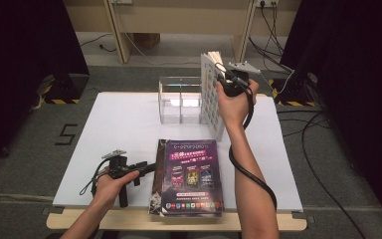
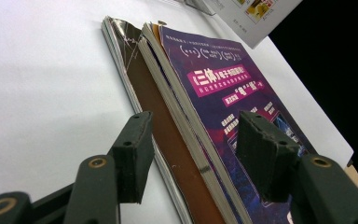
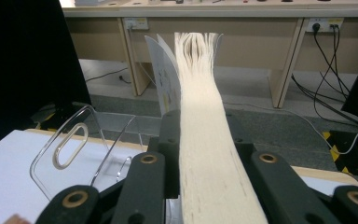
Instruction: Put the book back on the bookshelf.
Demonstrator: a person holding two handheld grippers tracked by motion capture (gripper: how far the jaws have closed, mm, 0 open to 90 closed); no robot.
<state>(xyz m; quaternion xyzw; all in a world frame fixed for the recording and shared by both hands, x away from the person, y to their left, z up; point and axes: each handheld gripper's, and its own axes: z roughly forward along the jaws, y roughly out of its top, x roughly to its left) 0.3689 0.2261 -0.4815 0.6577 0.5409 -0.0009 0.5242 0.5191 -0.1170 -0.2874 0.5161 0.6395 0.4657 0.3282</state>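
Book in hand: the thick white-covered paperback with a grid of small pictures on its cover (image 1: 210,94) is standing upright on the white table top (image 1: 119,124), just beside the clear acrylic divided rack (image 1: 179,99), on its right.
Table: white board, the rack at the far middle, the stack at the near edge.
Stack: a purple glossy-covered book (image 1: 191,172) lies flat on top of a brown-covered one (image 2: 168,154) and a thinner dark magazine (image 2: 121,37), waiting their turn I'd guess.
Rack: see-through walls with a slot handle (image 3: 70,144), compartments look free from here.
Right gripper (image 1: 234,82): clamped on the paperback's page block (image 3: 205,140), pads on both covers, pages fanning out at the top.
Left gripper (image 2: 191,144): jaws wide apart, straddling the stack's spine edge, not pressing on anything.
How I'd do it: keep the squeeze firm so the pages don't splay, hold the book vertical, line the spine up with a compartment and lower it straight in, don't bump the thin wall.
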